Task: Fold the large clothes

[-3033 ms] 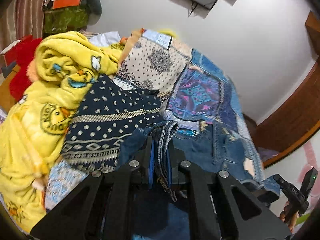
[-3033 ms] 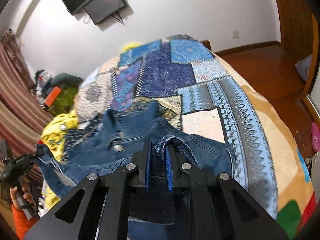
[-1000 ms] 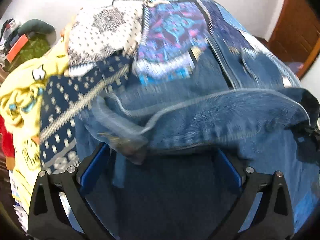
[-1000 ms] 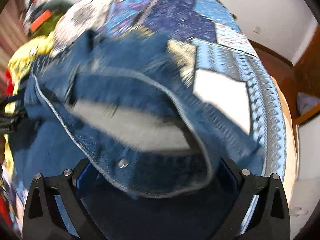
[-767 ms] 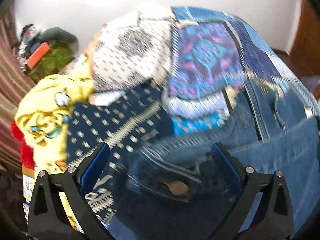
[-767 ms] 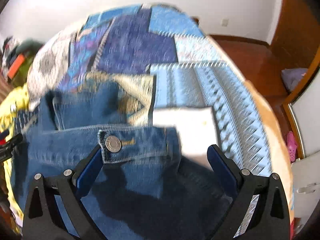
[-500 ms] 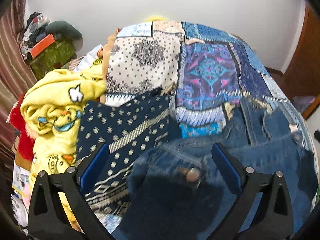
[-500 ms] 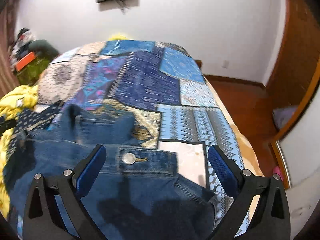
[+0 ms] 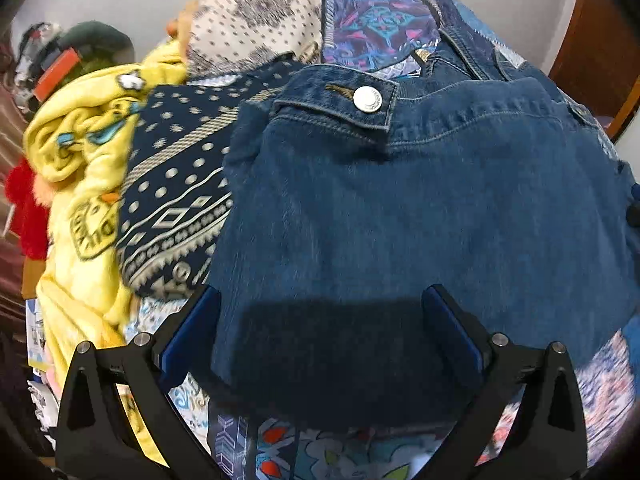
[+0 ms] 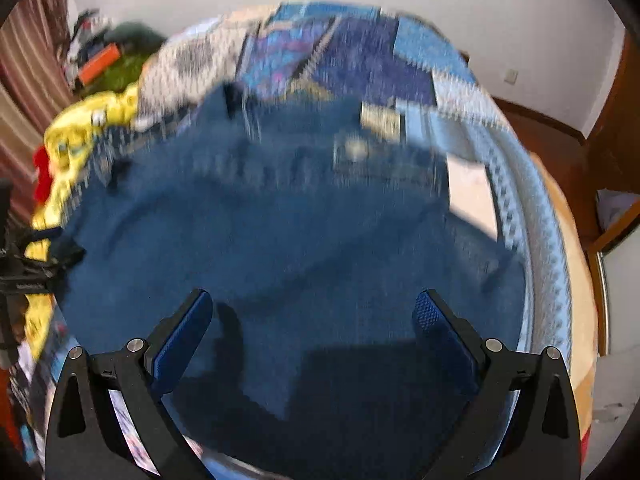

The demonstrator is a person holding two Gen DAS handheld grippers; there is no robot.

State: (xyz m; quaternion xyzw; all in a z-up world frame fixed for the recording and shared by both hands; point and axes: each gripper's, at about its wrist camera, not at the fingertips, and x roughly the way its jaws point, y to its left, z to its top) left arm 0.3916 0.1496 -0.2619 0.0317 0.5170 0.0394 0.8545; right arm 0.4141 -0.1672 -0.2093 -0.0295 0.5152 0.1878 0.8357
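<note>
A bed with a patchwork cover (image 9: 372,20) carries the denim garment (image 9: 420,208) near the middle, a navy patterned cloth (image 9: 176,184) and yellow blanket (image 9: 84,152) to its left.

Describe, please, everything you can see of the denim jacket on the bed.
The denim jacket is mid-blue, with visible stitched seams and a silver metal button on a cuff-like band at its far edge. It lies spread fairly flat on the patchwork bedspread, its left edge overlapping a navy patterned cloth. Nothing grips it.
</note>
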